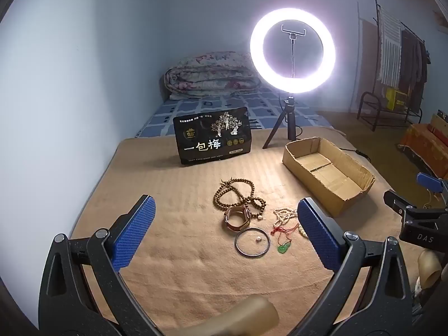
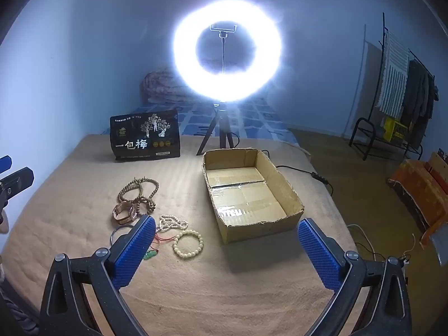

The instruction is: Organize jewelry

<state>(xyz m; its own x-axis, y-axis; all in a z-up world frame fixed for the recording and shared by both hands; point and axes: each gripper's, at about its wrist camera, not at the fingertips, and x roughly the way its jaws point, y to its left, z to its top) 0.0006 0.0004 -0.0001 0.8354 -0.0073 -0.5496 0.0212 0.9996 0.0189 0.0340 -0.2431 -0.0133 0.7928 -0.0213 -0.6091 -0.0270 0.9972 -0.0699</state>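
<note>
Jewelry lies in a loose pile on the tan blanket: brown wooden bead strands [image 1: 238, 194] [image 2: 140, 189], a rose-gold watch [image 1: 237, 218] [image 2: 124, 212], a silver bangle [image 1: 252, 242] with a small ring [image 1: 258, 239] inside it, a white bead strand [image 1: 284, 214] [image 2: 172, 222], a green pendant on red cord [image 1: 284, 249] [image 2: 149, 254] and a pale bead bracelet [image 2: 188, 243]. An empty cardboard box [image 1: 327, 172] [image 2: 252, 193] stands to the right. My left gripper [image 1: 225, 224] is open above the pile. My right gripper [image 2: 226, 247] is open before the box.
A lit ring light on a tripod [image 1: 291, 50] [image 2: 226, 56] stands behind the box. A black snack pouch [image 1: 214, 138] [image 2: 145, 135] stands upright at the back. A folded quilt [image 1: 212, 74] lies against the wall. A clothes rack [image 2: 397, 95] is at far right.
</note>
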